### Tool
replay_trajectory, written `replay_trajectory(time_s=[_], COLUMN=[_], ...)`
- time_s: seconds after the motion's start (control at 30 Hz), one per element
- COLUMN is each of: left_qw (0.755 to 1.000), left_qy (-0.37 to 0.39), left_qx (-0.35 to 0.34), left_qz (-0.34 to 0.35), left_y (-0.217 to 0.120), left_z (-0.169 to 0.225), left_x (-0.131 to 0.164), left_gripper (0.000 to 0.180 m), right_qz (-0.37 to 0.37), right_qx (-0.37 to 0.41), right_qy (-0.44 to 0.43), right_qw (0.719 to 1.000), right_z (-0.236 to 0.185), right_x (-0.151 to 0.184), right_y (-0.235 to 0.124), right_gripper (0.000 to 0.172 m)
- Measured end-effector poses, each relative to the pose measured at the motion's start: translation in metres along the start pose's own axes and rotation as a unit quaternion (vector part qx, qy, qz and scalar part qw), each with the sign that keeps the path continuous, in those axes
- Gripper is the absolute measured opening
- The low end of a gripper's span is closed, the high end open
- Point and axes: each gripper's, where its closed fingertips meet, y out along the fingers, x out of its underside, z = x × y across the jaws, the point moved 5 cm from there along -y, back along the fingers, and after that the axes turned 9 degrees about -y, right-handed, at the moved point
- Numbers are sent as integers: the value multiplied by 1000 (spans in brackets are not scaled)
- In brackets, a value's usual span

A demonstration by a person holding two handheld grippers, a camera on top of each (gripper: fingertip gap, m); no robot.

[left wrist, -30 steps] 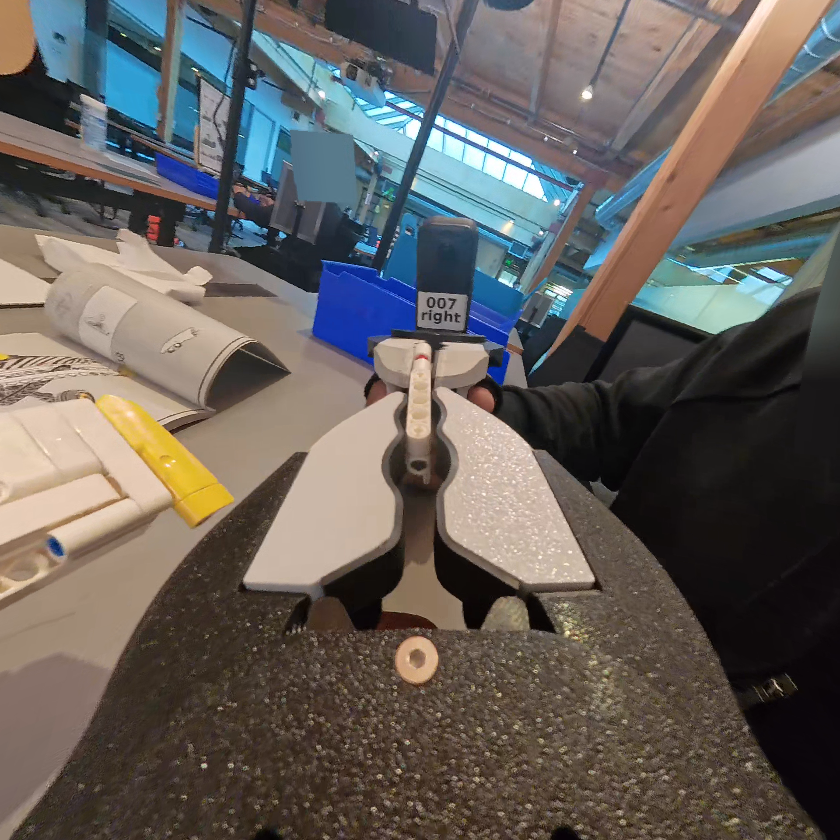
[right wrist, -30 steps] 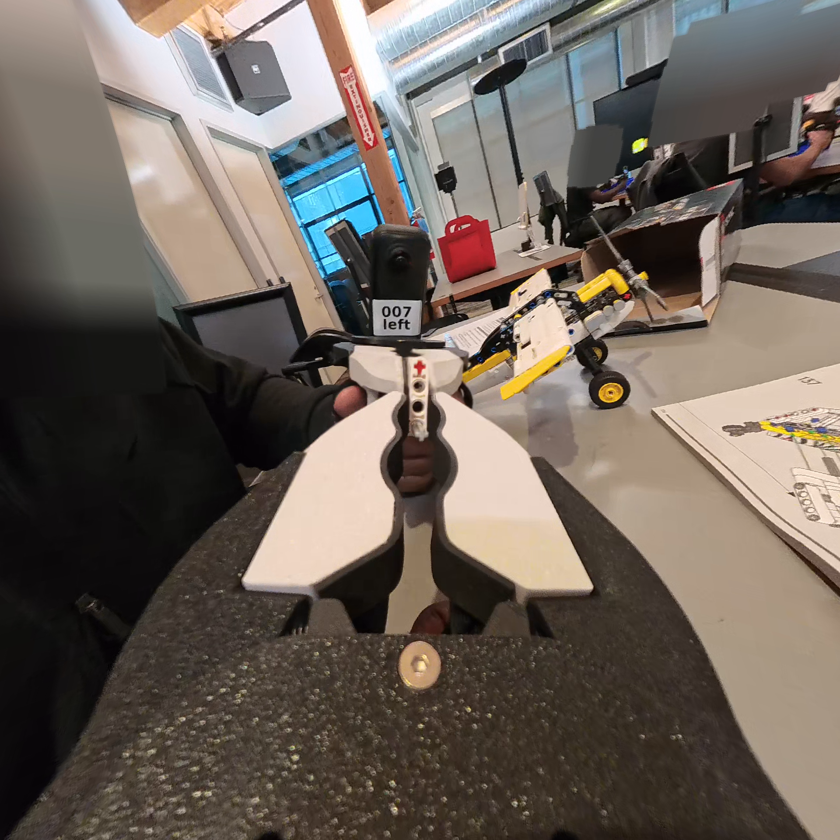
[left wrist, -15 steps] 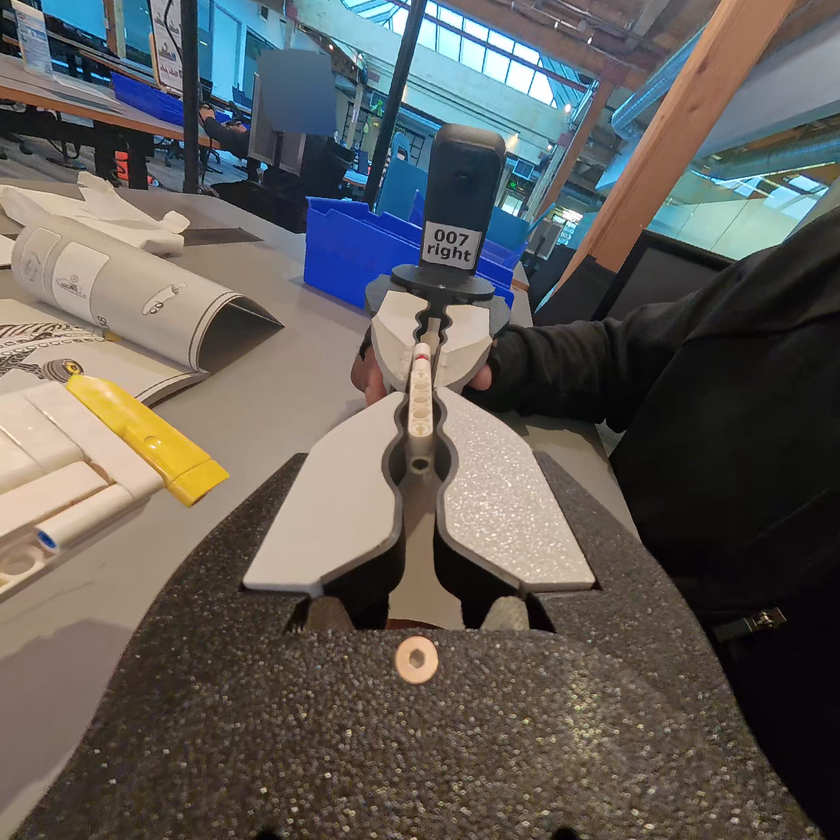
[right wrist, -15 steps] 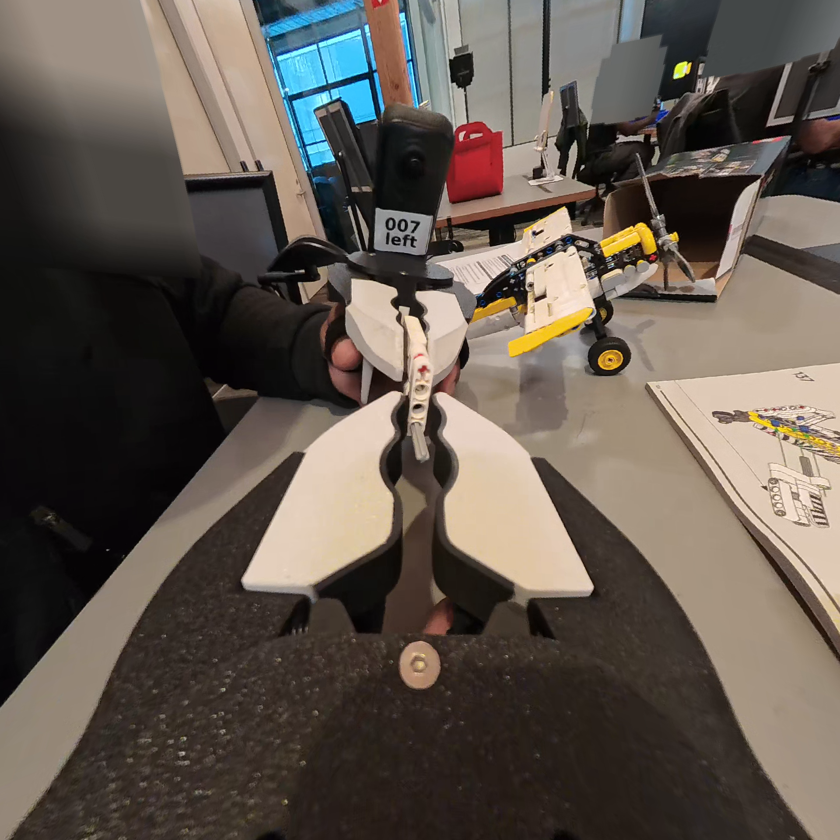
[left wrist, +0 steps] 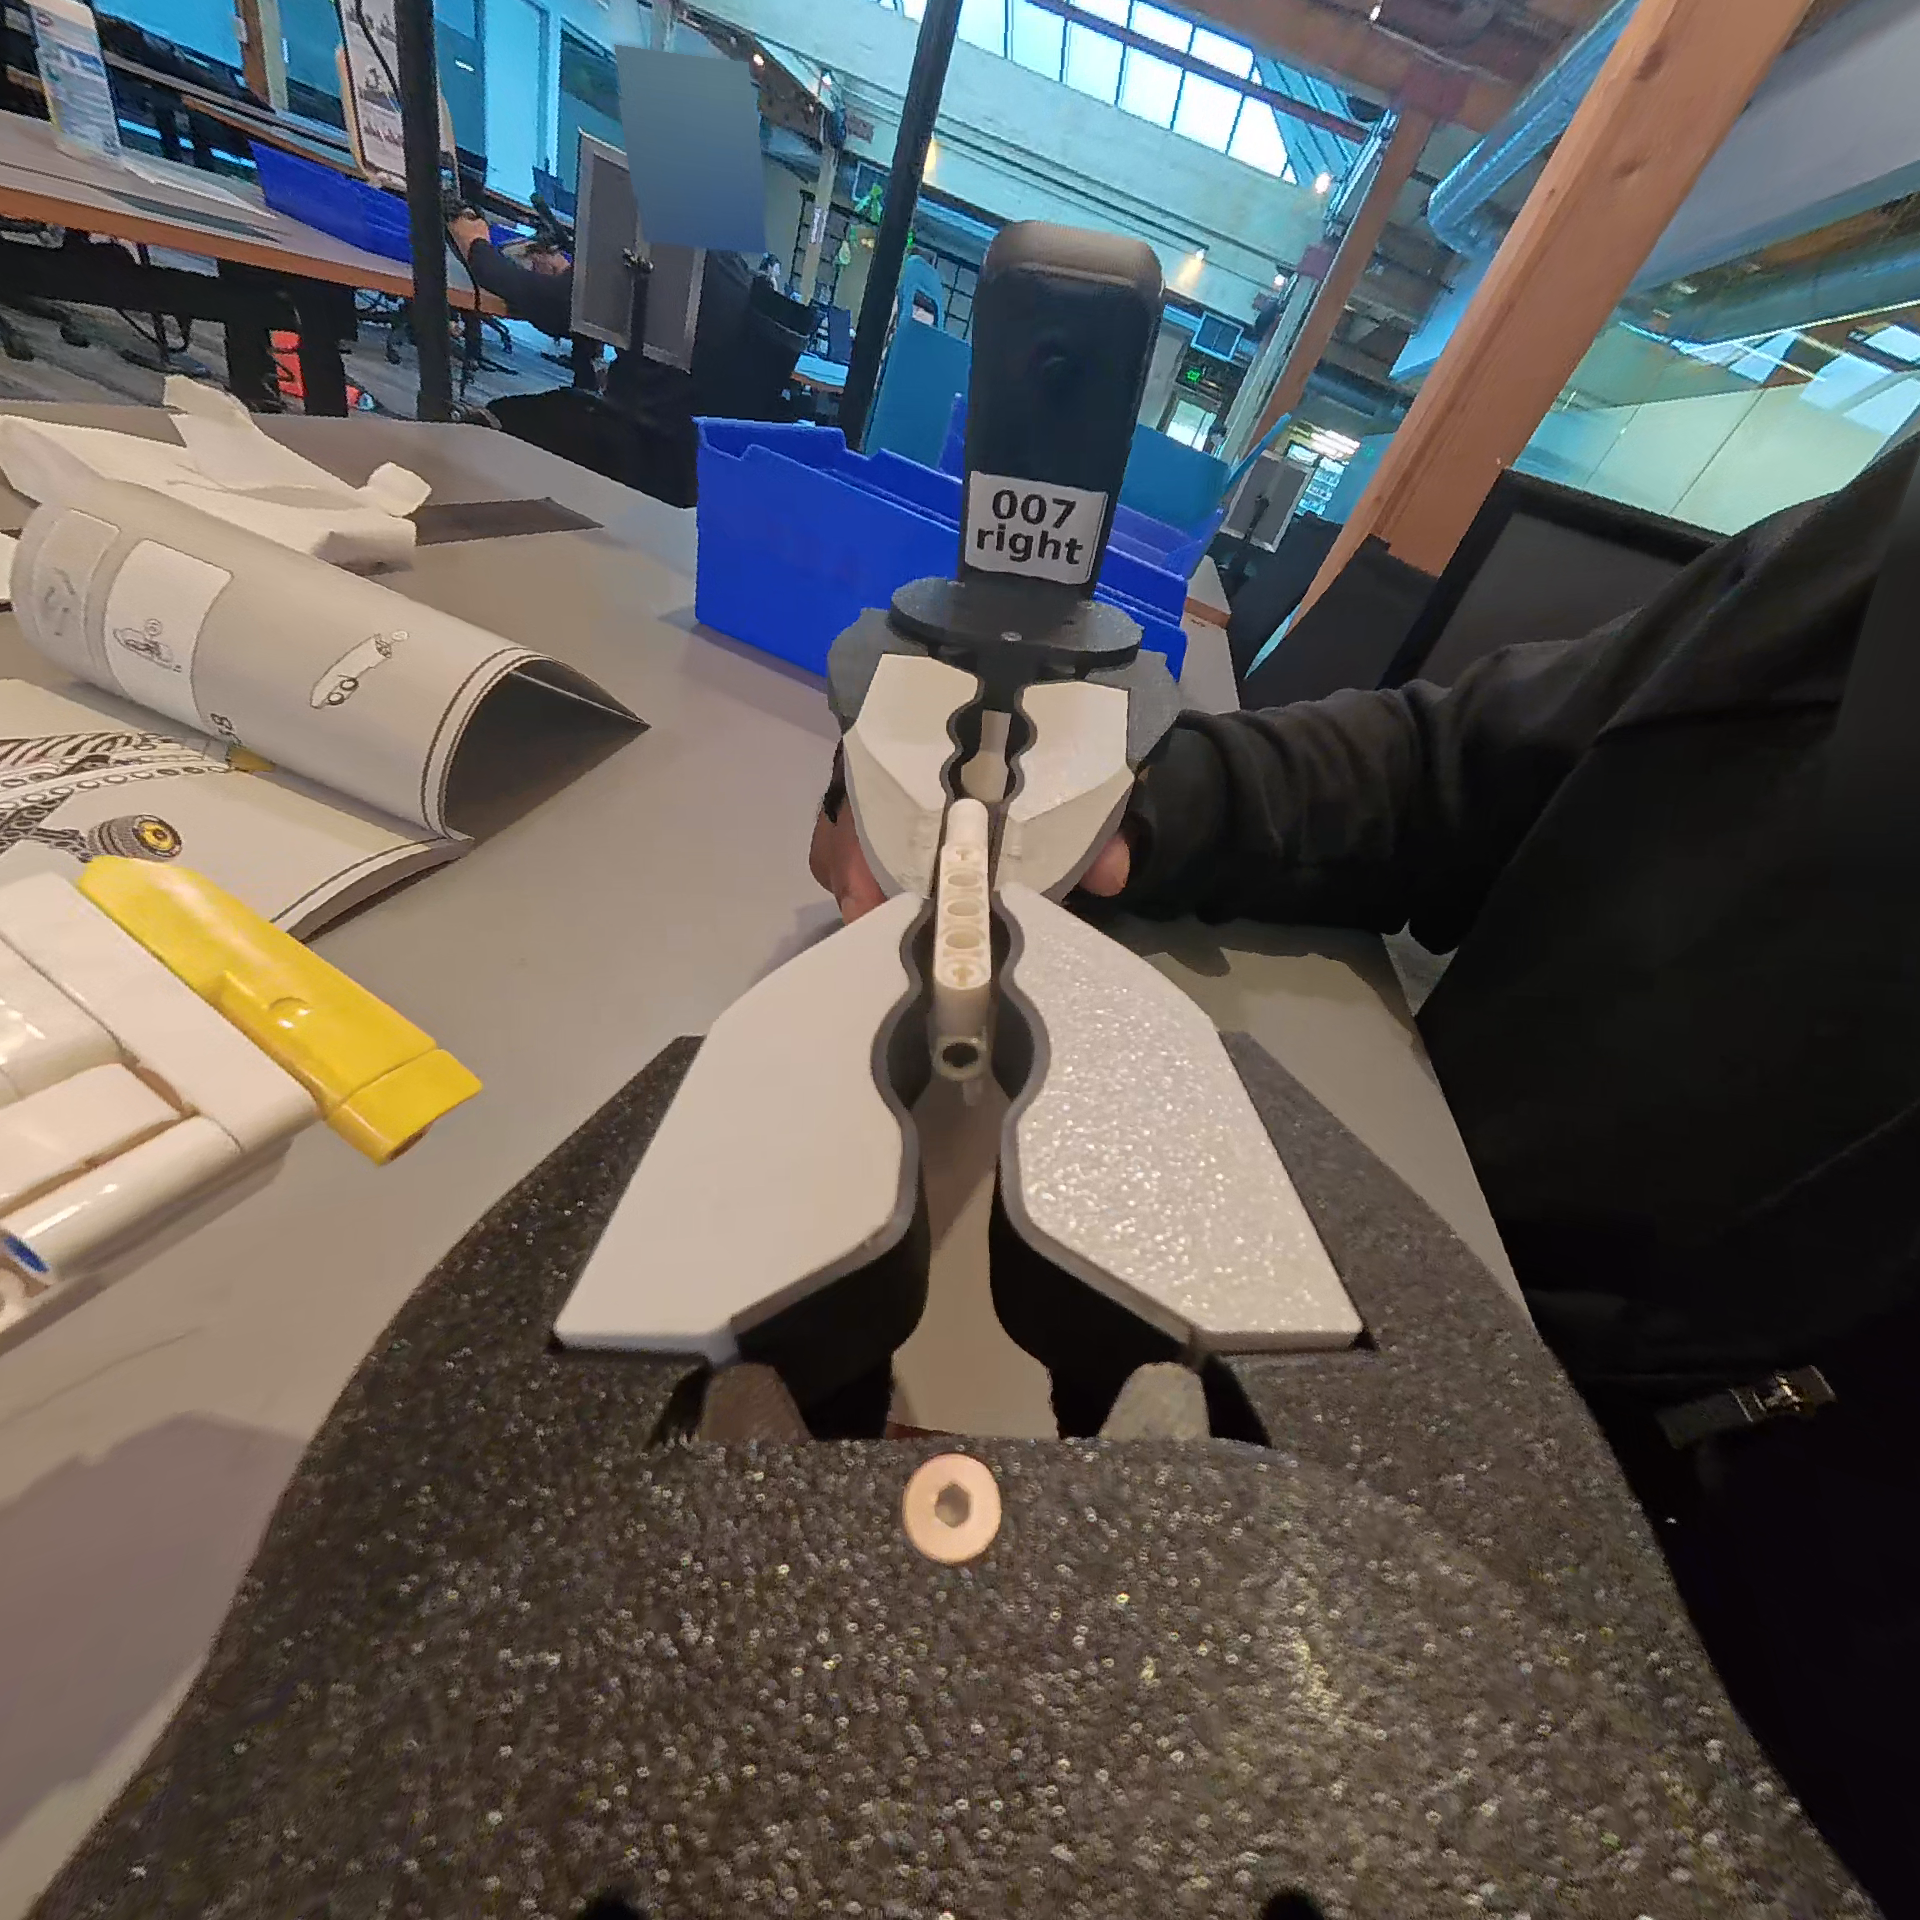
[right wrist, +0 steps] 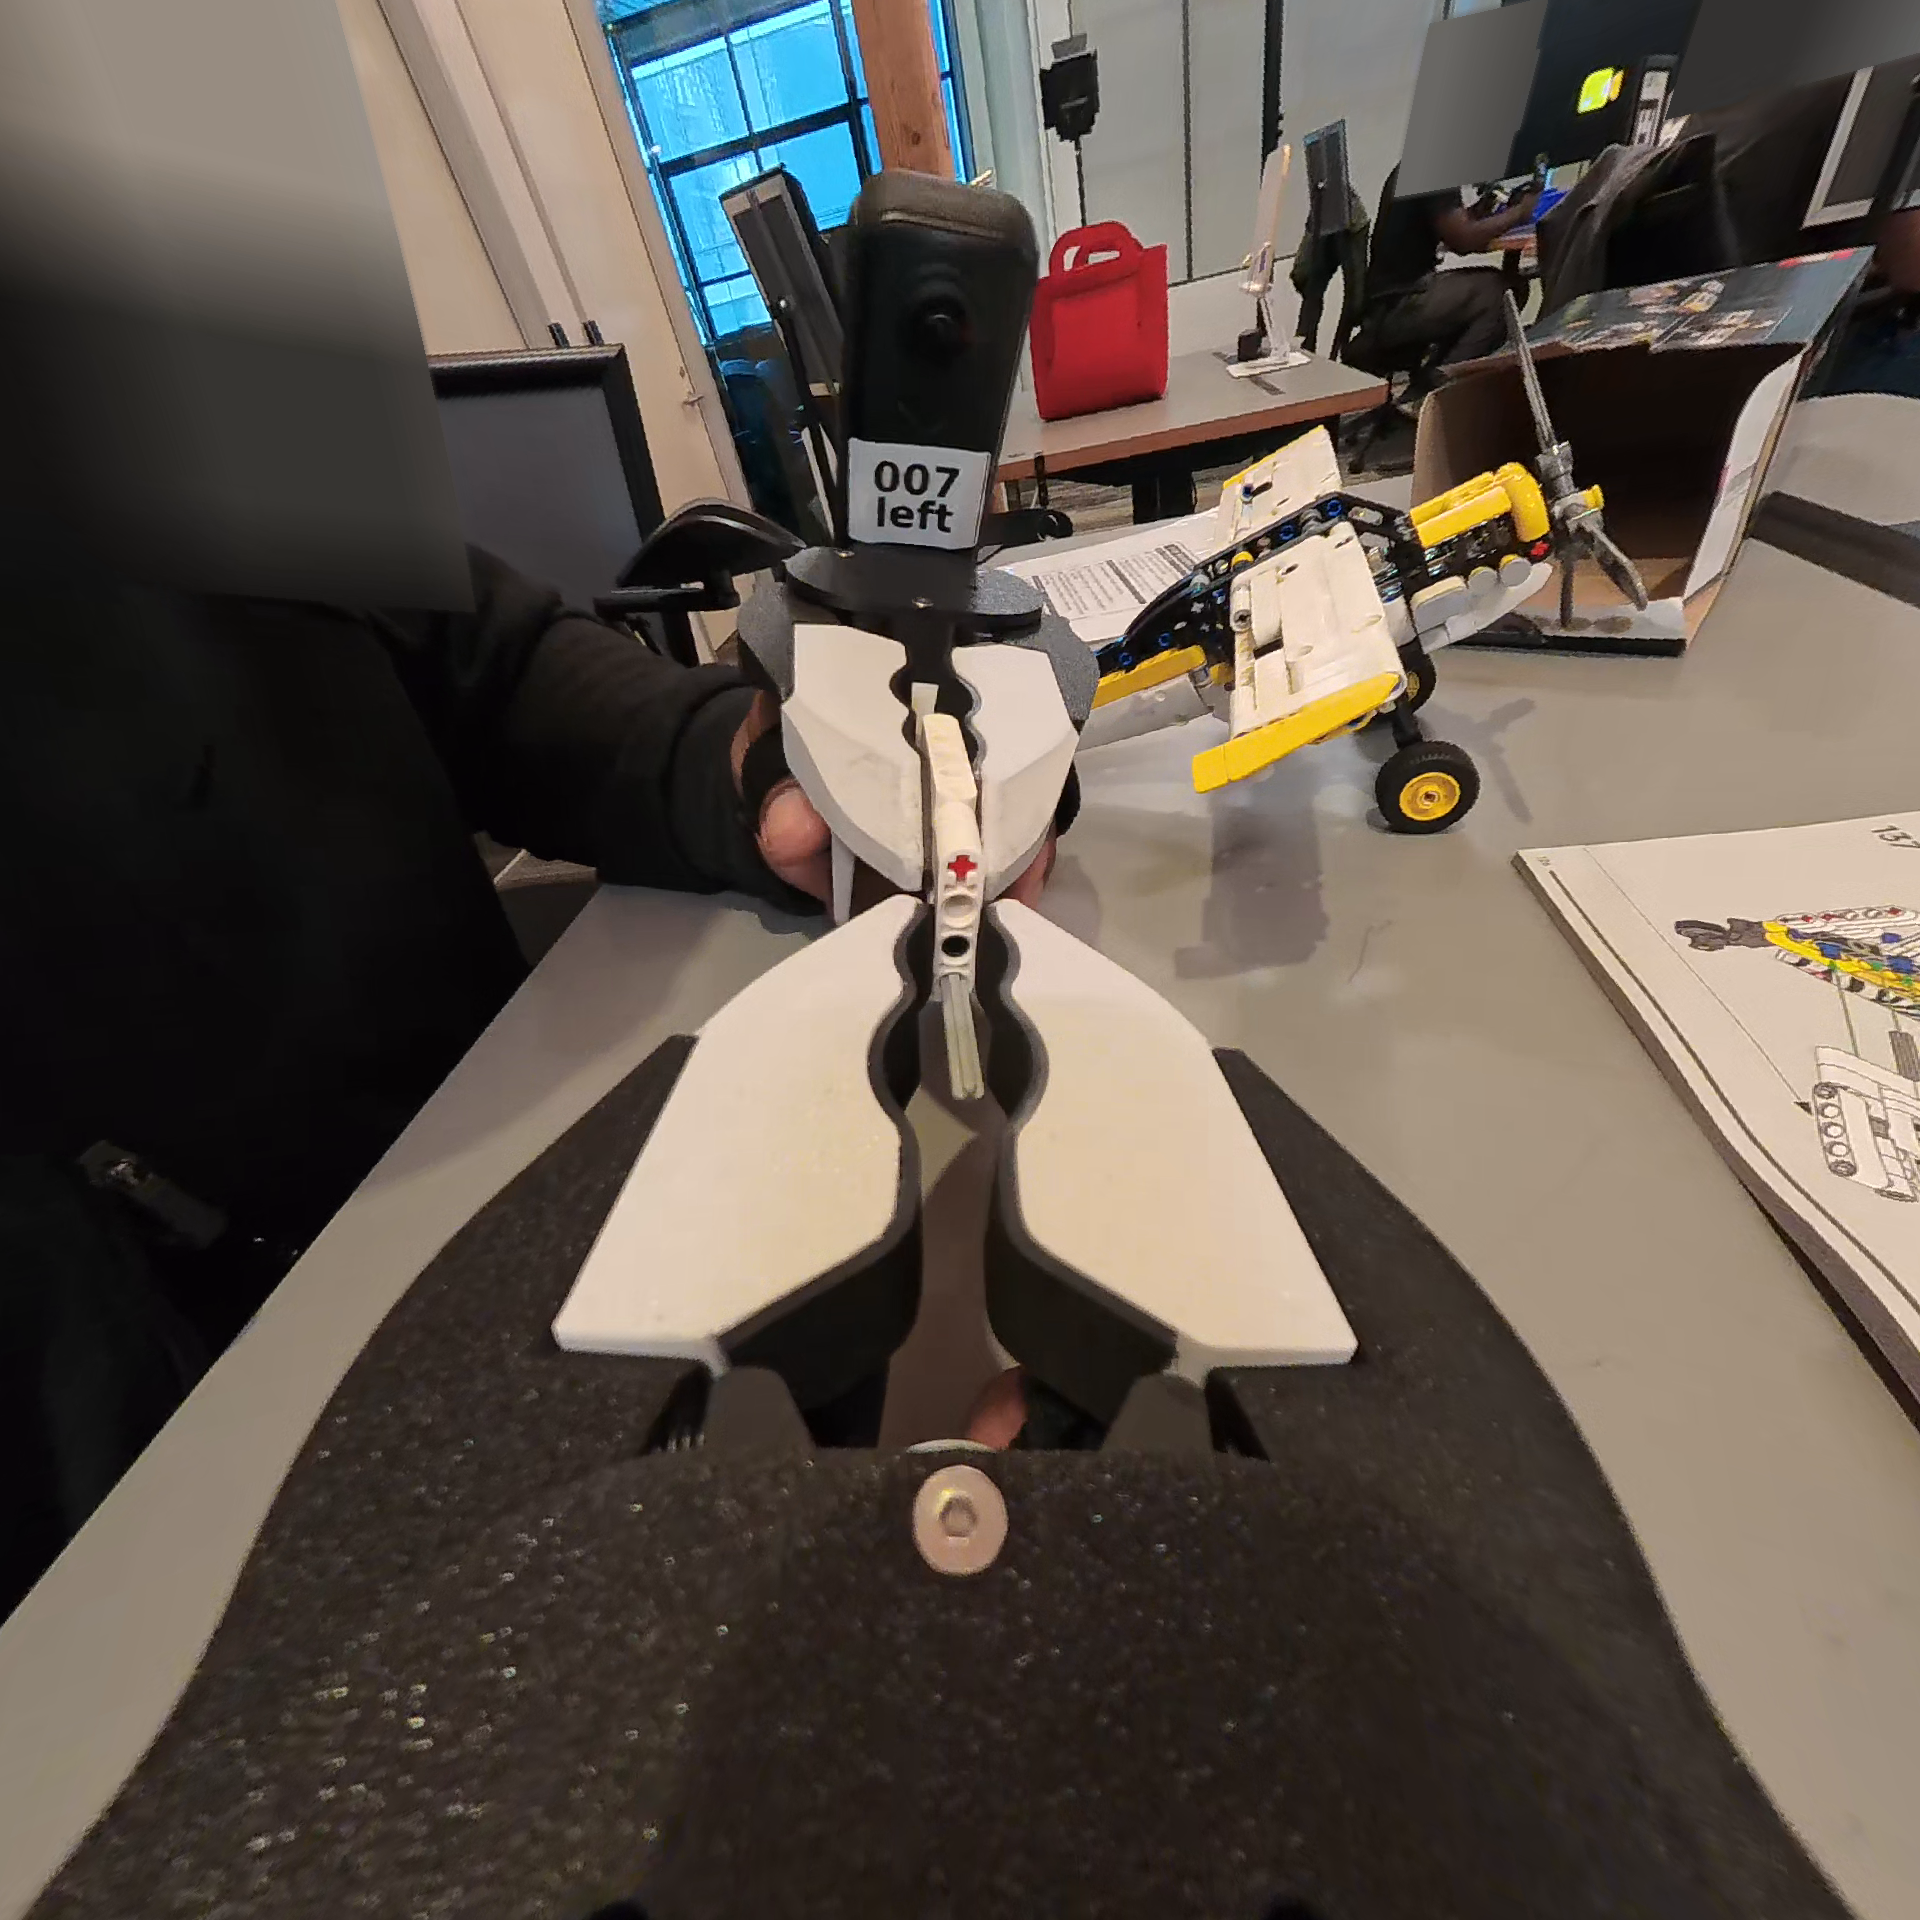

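Left wrist view has us looking along our own left gripper (left wrist: 961,971), whose two white fingers (left wrist: 810,1122) are nearly closed and press on a white plastic building-toy beam with a row of round holes (left wrist: 961,925). The beam's long axis runs straight along the fingers toward 12 o'clock. Its far end sticks out past the fingertips and points at the right gripper (left wrist: 987,774), which faces us nose to nose, just beyond the beam's tip.

From the right wrist view we see the right gripper (right wrist: 956,961) also nearly closed, gripping a short white connector piece with a red cross mark (right wrist: 958,914). A thin grey axle (right wrist: 964,1044) trails from that piece back into the hollow between the fingers, toward 6 o'clock. The connector's long axis also lies along the fingers toward 12 o'clock, where it meets the beam held in the left gripper (right wrist: 951,769); we cannot tell whether the two parts are already joined or only touching. Both parts lie on one line, end to end, above the near edge of the grey desk (right wrist: 1351,1039).

At 2 o'clock in the right wrist view a yellow and white toy plane on wheels (right wrist: 1330,644) stands well apart on the desk, and an open instruction booklet (right wrist: 1766,997) lies at 3 o'clock.
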Motion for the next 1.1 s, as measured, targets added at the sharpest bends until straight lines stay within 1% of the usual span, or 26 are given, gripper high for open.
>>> replay_trajectory(time_s=[0.23,0.33,0.37,0.43,0.57,0.6,0.87,0.97,1.03,1.1], left_qw=[1000,999,999,999,999,999,999,998,997,993], left_qy=[-15,-37,-39,-45,-48,-47,-40,-49,-61,-97], left_qx=[-12,-13,-14,-15,-11,-11,-24,-24,-28,-30], left_qz=[11,14,18,25,16,11,8,11,24,59], left_y=[0,-1,-2,-4,-3,-2,0,0,-1,-4], left_z=[-5,-9,-9,-10,-9,-9,-7,-8,-9,-11], left_x=[-2,-4,-5,-6,-4,-3,-1,-1,-3,-8], left_gripper=[8,8,8,7,8,8,8,8,8,8], right_qz=[4,6,8,7,5,1,-9,-8,-4,12], right_qx=[12,16,8,4,2,5,-4,-8,-6,11], right_qy=[15,36,41,48,49,50,56,65,69,87], right_qw=[1000,999,999,999,999,999,998,998,998,996], right_z=[4,9,9,10,10,11,11,12,13,17], right_x=[-1,-1,-1,0,0,1,2,2,2,-1], right_y=[1,2,1,0,0,0,0,1,1,2], right_gripper=[7,10,14,15,14,8,7,7,7,8])
